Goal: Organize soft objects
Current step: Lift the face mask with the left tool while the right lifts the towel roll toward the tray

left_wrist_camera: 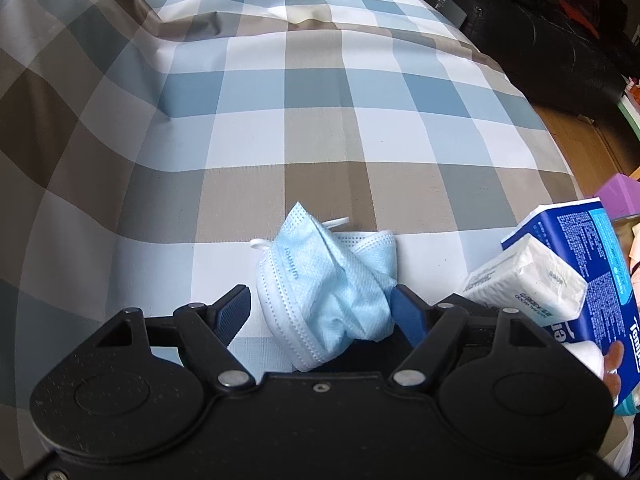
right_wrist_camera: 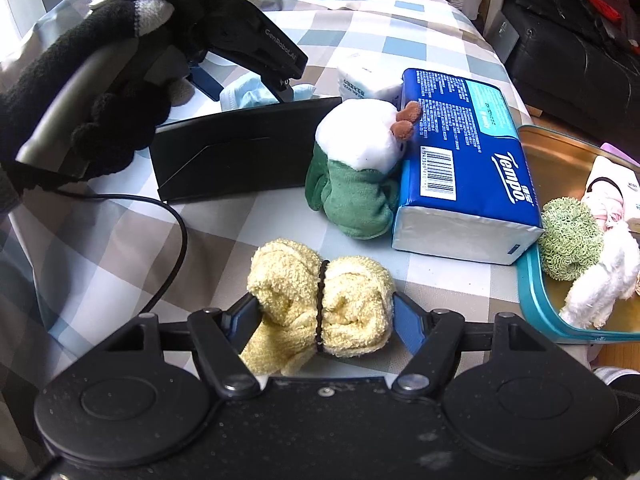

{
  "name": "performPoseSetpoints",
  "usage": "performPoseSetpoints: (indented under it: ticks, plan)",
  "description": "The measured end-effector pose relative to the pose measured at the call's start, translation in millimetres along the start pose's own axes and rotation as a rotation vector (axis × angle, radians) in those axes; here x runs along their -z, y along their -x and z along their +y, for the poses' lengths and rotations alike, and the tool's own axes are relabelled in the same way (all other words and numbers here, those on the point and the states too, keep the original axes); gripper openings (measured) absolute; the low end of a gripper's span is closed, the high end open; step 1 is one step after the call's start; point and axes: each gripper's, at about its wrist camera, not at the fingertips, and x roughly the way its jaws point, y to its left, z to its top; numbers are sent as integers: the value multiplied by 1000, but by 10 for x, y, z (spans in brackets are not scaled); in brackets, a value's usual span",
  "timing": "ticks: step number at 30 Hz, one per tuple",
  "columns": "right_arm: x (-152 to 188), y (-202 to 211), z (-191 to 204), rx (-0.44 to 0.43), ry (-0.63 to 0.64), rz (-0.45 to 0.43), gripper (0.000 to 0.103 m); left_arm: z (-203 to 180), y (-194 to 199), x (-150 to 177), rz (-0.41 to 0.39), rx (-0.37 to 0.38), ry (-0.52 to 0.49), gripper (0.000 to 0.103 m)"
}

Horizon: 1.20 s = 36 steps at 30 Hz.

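My left gripper [left_wrist_camera: 320,304] stands open around a crumpled light-blue face mask [left_wrist_camera: 328,292] lying on the checked cloth; the right finger touches the mask and the left finger stands a little apart. That gripper and mask [right_wrist_camera: 248,94] also show in the right wrist view at the back left. My right gripper [right_wrist_camera: 324,316] is closed on a rolled yellow towel [right_wrist_camera: 320,304] bound with a black band. A green and white plush toy [right_wrist_camera: 356,168] leans against a blue Tempo tissue pack [right_wrist_camera: 468,152]. A small white tissue packet [left_wrist_camera: 528,276] lies beside the pack.
A teal-rimmed tray [right_wrist_camera: 532,292] at the right holds a green scrubby ball [right_wrist_camera: 570,236], a white fluffy item [right_wrist_camera: 604,280] and a pink item [right_wrist_camera: 604,200]. A black stand [right_wrist_camera: 240,152] sits mid-table. A black cable [right_wrist_camera: 172,216] trails left. Dark furniture [left_wrist_camera: 540,36] lies beyond the table's far right edge.
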Motion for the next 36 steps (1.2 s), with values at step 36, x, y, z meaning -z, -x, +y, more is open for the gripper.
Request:
performPoseSetpoints:
  ticks: [36]
  plan:
    - [99,-153,39,0,20,17,91,-59,-122,-160,12,-82,71,51]
